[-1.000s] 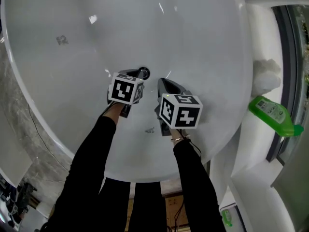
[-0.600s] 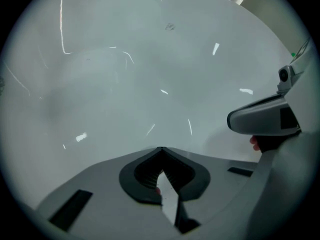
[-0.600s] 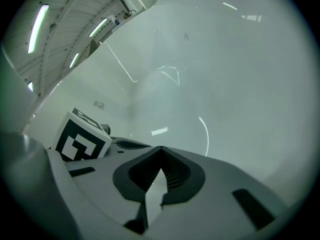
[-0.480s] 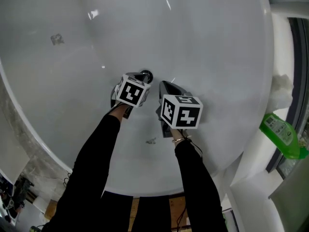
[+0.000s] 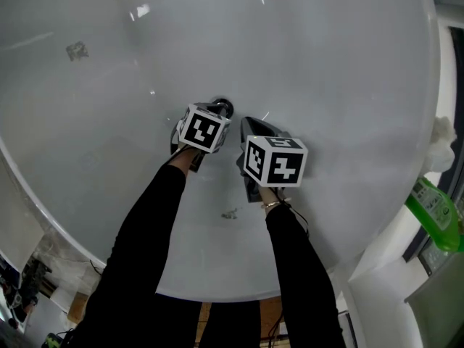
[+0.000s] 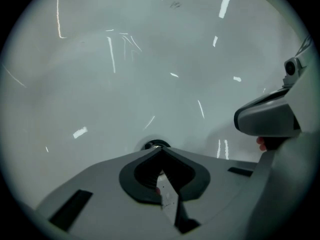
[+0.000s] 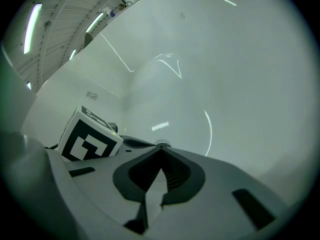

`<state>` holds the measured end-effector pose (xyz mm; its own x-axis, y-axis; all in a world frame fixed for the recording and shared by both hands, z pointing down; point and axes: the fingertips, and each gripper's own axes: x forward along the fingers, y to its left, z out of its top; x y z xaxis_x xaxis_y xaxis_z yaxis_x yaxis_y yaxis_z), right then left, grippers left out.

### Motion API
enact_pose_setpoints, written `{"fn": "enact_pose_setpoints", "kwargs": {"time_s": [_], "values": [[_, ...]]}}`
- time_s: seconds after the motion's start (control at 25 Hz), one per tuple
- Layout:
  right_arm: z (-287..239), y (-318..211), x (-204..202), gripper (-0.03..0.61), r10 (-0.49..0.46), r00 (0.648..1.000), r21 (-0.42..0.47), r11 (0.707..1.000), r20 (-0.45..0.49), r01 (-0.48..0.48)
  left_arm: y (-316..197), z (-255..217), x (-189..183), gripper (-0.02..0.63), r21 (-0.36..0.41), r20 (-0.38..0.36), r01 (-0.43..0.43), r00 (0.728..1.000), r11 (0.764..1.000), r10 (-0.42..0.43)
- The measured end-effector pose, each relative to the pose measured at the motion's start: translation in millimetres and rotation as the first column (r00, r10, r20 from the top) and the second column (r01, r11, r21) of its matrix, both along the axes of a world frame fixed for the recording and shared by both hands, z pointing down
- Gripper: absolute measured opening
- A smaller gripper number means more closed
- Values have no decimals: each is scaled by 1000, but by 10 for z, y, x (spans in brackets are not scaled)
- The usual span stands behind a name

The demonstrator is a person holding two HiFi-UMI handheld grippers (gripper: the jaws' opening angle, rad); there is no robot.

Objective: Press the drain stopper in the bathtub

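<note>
White tub, and the drain stopper sits at the bottom, right at the tip of the left gripper. Its jaws are pressed together on nothing, I'd guess to work as one blunt poker. Same deal for the right gripper: squeezed together, empty, parked just beside it out of the way.

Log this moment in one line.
left claw: shut, tip at stopper | right claw: shut, empty, beside left | tub: contact with stopper unclear
</note>
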<state>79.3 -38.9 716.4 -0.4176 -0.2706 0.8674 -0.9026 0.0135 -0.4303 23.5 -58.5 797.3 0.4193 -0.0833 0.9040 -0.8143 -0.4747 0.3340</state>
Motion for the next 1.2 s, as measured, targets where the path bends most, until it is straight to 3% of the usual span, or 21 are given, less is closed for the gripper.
{"fn": "enact_pose_setpoints", "kwargs": {"time_s": [0.88,1.2], "values": [[244,101,-10,2,-20,1000,-74,997,-7,19,7,307,45,8,-40,0,44,999,998,-44],[294,156,4,2,-8,1000,-96,995,-9,7,0,311,69,8,-25,65,49,997,999,-47]]}}
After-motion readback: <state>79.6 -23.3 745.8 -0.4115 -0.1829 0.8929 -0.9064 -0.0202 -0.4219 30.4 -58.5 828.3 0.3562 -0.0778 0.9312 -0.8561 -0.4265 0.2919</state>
